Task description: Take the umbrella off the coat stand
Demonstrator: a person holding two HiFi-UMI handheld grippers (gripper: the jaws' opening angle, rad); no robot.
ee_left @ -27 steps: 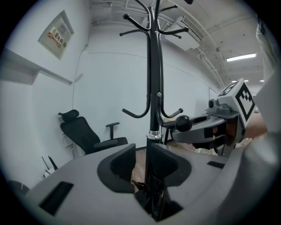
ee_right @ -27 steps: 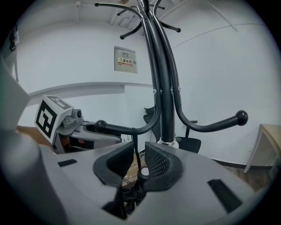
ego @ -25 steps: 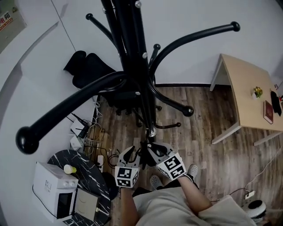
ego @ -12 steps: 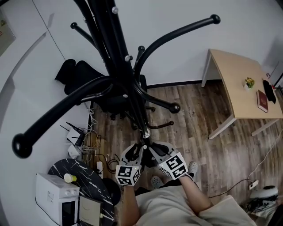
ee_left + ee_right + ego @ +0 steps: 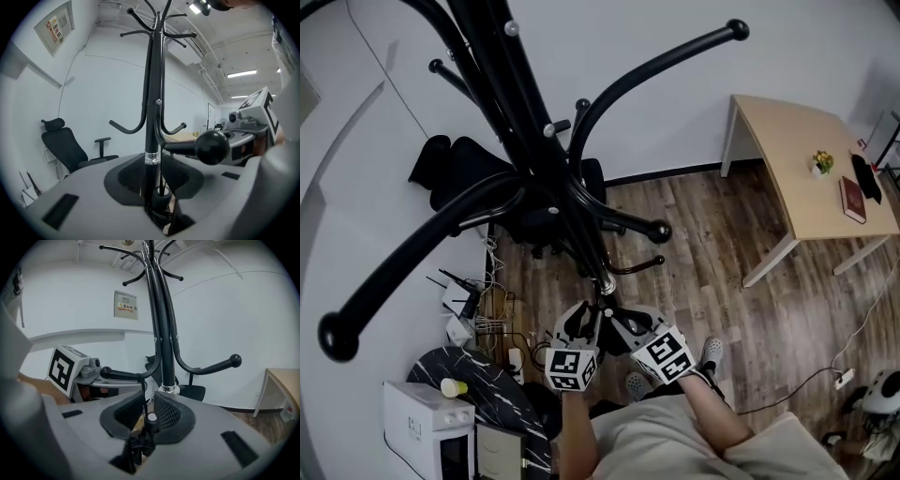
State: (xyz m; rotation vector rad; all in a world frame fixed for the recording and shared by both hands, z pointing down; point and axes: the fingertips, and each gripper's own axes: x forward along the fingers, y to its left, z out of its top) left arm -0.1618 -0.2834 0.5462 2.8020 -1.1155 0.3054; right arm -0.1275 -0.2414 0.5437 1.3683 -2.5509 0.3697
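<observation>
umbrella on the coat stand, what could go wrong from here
1. The umbrella hangs by a strap looped over a hook arm that ends in a ball. A pull in the wrong direction may snag the strap there and tug the coat stand.
2. The left gripper and right gripper both clamp the umbrella close beside the pole, so they could knock each other or the stand.

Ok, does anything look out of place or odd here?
Nothing looks spilled or damaged. The only untidy spot is the cable tangle on the floor by the wall, left of the coat stand. The umbrella is between the fingers of the right gripper, its strap looped over a hook.
</observation>
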